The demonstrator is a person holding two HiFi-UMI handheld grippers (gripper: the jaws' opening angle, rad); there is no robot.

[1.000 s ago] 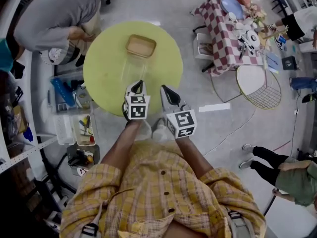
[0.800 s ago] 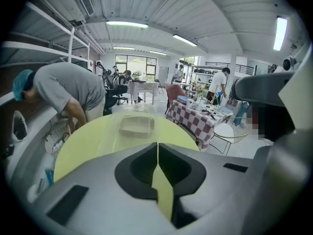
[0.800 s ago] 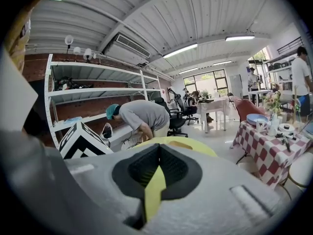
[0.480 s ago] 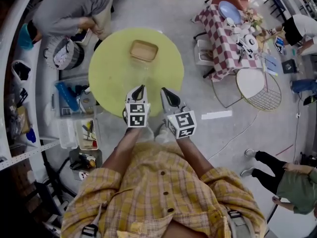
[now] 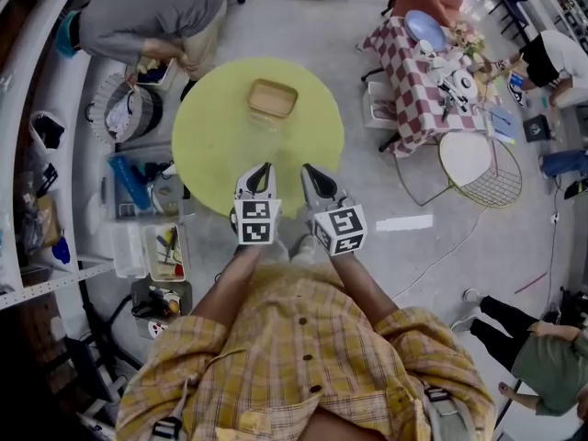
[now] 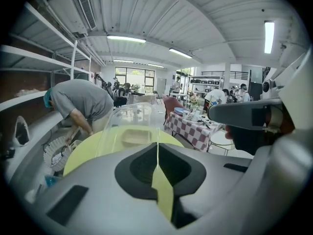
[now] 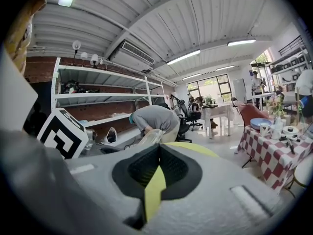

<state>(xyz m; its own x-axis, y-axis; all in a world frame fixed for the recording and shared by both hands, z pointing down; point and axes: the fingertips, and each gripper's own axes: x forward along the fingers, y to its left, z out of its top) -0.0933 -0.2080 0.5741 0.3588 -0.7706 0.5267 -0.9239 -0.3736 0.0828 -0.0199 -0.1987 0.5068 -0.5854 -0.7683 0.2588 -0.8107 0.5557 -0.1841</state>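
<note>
While the round yellow table [image 5: 207,141] fills the upper middle of the head view, my left gripper [image 5: 261,171] and right gripper [image 5: 310,175] hover side by side at its lower edge. Both are pressed shut on nothing. A clear tub [image 6: 122,126] stands just above the left one, with a tan tray [image 5: 273,97] above that.

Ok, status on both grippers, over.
Left gripper shut, empty. Right gripper shut, empty. Clear container and tan tray on yellow table ahead, untouched. Nothing blocking them.
</note>
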